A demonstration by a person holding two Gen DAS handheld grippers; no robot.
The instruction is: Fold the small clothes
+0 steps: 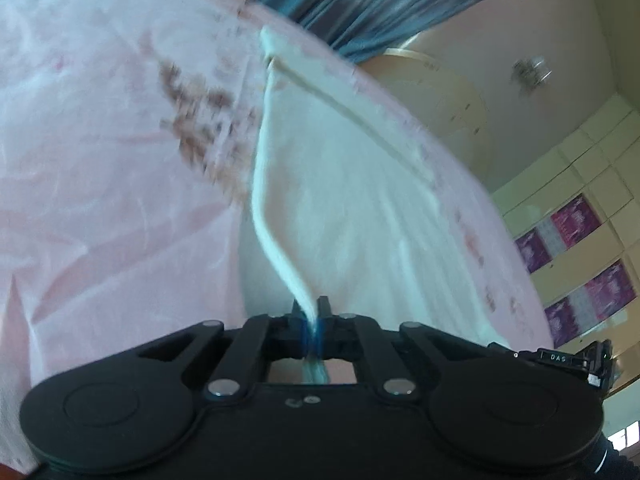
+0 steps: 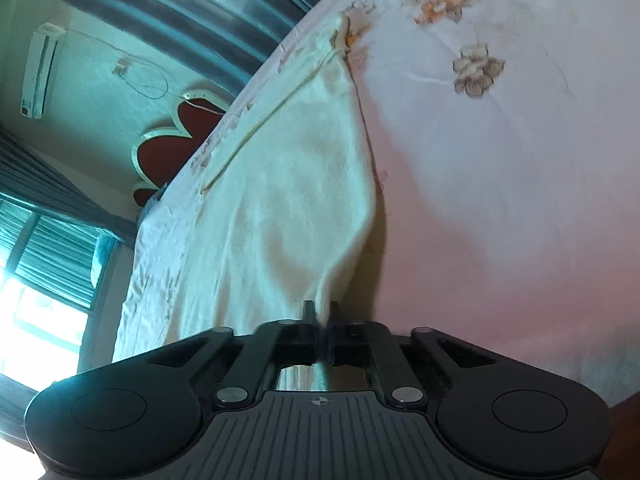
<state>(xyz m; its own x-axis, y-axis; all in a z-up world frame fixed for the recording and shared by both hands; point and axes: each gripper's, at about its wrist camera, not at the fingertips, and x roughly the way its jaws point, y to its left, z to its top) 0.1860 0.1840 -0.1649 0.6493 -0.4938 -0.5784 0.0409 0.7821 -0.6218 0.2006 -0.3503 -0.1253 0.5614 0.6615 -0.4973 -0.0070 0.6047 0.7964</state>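
While the cream-white knit garment (image 1: pixel 340 200) lies spread on the pink floral bedsheet (image 1: pixel 100 200), the left gripper (image 1: pixel 311 312) pinches one near hem corner and the right gripper (image 2: pixel 321 312) pinches the other, both jaws pressed together on fabric.

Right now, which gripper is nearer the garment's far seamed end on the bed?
Neither clearly. The left gripper and right gripper are each shut on a near corner of the cream garment, whose far seamed end lies well ahead of both on the floral sheet.
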